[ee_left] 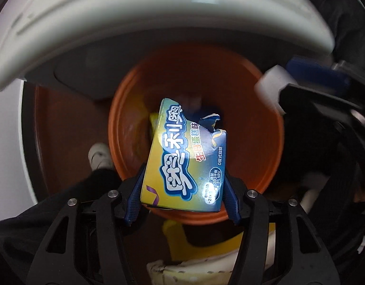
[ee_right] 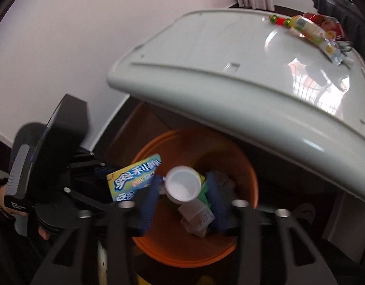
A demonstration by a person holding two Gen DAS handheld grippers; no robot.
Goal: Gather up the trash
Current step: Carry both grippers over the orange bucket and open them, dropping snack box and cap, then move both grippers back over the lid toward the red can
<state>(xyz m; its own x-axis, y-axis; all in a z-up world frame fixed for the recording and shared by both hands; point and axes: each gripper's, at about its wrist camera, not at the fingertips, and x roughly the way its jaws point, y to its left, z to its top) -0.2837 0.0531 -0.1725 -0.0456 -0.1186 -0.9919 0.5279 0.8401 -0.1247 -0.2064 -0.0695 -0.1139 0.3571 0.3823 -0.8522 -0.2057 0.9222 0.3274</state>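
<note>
Jaws clamped on torn yellow-blue snack box point(ee_left: 182, 156) at left, loosely flanking blurred white cup point(ee_right: 182, 185) at right, above orange bin point(ee_left: 261, 128).

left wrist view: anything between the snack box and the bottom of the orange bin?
Nothing blocks it. The snack box, between the left gripper fingers, hangs over the orange bin; yellow trash lies deeper inside.
</note>
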